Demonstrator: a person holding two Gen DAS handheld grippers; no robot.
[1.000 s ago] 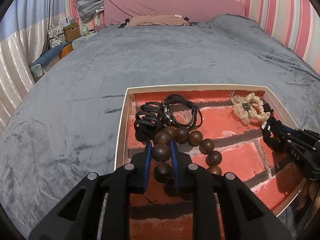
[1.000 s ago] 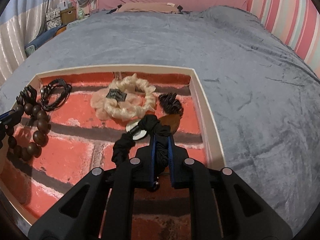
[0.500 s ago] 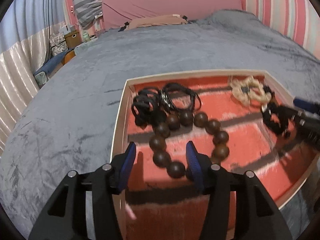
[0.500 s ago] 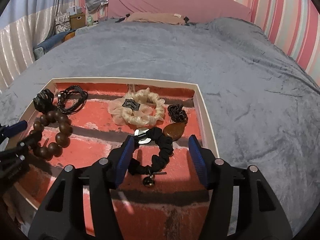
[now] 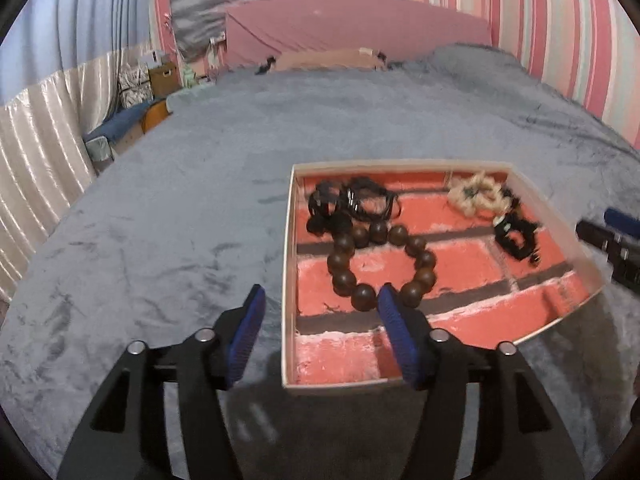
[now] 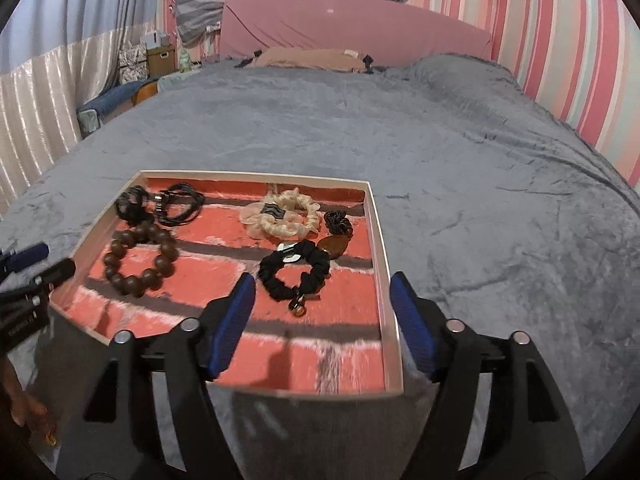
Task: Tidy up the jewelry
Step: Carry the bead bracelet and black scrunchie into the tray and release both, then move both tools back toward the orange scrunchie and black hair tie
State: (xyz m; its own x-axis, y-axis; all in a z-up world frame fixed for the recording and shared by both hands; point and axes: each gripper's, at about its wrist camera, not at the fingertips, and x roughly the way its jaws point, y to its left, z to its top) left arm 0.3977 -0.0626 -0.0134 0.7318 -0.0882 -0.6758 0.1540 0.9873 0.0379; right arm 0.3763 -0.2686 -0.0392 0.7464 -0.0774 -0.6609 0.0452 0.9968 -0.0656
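A shallow cream tray (image 5: 289, 240) (image 6: 380, 232) with a red brick-print floor lies on the grey bed. In it are a brown wooden bead bracelet (image 5: 344, 254) (image 6: 114, 268), black cord bracelets (image 5: 372, 200) (image 6: 180, 204), a cream scrunchie (image 5: 476, 198) (image 6: 280, 216), a black scrunchie with a charm (image 5: 516, 236) (image 6: 296, 276) and an amber pendant (image 6: 334, 246). My left gripper (image 5: 320, 300) is open and empty, above the tray's near left corner. My right gripper (image 6: 323, 286) is open and empty, above the tray's near right part, just short of the black scrunchie.
The grey blanket (image 6: 480, 168) spreads all round the tray. A pink headboard (image 6: 352, 28) and a tan pillow (image 6: 304, 58) lie at the far end. Boxes and clutter (image 5: 152, 76) stand by the curtain at the far left. Striped wall on the right.
Both grippers let go, the left of the bead bracelet and the right of the black scrunchie, opened wide and drew back and up from the tray. Both pieces now lie in the tray.
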